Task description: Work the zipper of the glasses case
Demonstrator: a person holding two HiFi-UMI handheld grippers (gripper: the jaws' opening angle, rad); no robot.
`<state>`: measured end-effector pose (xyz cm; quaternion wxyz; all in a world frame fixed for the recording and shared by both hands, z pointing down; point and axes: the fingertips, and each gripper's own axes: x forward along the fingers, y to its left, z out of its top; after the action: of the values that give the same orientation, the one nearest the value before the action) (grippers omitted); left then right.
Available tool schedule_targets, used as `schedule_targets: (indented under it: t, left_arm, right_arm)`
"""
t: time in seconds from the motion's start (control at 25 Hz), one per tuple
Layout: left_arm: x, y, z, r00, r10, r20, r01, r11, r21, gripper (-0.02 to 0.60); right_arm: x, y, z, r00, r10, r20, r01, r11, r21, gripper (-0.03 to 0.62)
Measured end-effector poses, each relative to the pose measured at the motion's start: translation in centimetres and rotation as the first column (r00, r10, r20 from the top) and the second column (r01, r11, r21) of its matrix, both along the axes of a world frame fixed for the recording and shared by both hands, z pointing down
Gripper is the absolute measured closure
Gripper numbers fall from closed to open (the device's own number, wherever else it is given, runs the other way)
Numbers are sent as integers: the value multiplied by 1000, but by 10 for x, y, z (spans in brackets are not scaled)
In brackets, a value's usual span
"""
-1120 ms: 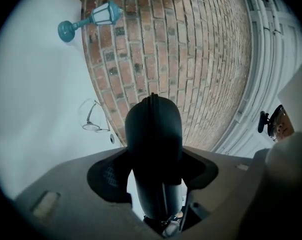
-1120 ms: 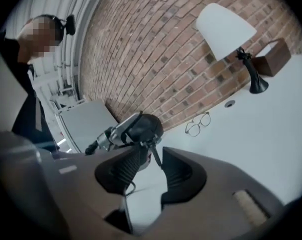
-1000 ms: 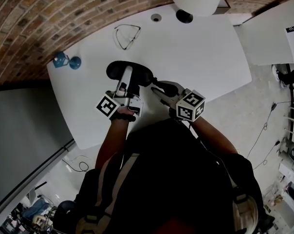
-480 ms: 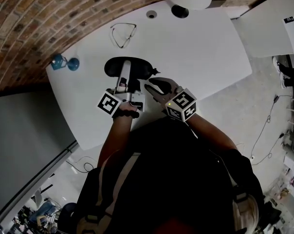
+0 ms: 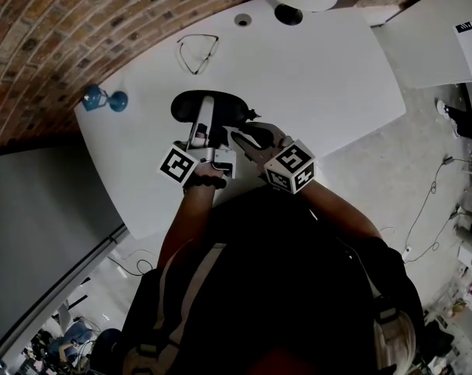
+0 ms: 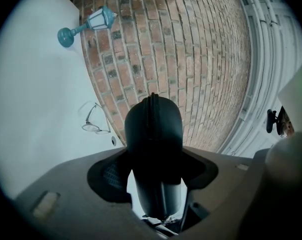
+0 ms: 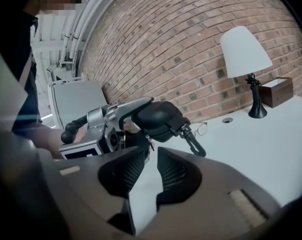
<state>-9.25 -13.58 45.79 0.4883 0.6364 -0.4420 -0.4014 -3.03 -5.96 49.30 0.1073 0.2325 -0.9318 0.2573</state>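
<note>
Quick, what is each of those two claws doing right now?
Left gripper: shut on the glasses case.
Right gripper: open, nothing between its jaws, close beside the case.

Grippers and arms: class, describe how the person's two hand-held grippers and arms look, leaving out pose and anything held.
The left gripper and right gripper each carry a white cube printed with black square markers. Their fingers are dark grey with ribbed pads; the left's body is silvery metal. Forearms are bare; a black band circles the left wrist.
</note>
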Motion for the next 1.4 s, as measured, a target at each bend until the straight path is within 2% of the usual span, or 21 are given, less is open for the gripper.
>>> schedule_targets:
  t: [0.2, 0.36, 0.52, 0.92, 1.16, 1.4]
  left_arm:
    - [2, 3, 2, 1000, 11, 1, -11, 1000, -4, 308]
    - [1, 5, 7, 999, 22, 32, -21, 1000, -17, 308]
    - [0, 5, 9, 999, 29, 44, -28, 999, -20, 310]
    - [4, 9, 19, 990, 86, 114, -81, 996, -47, 319]
    - [0, 14, 28, 984, 103, 143, -93, 993, -75, 319]
    - [2, 15, 26, 972, 132, 195, -129, 991, -31, 313]
  right_arm:
    - [-1, 1, -1, 1000, 6, 19, -6, 1000, -7, 530]
    - [-1, 6, -3, 1000, -14, 19, 14, 1000, 1, 583]
    - [0, 9, -5, 1000, -25, 4, 25, 1000, 1, 591]
    - [3, 9, 7, 989, -61, -133, 71, 994, 78, 591]
    - [-6, 19, 13, 986, -119, -114, 120, 993, -2, 592]
    - [-14, 34, 16, 974, -198, -110, 196, 980, -27, 592]
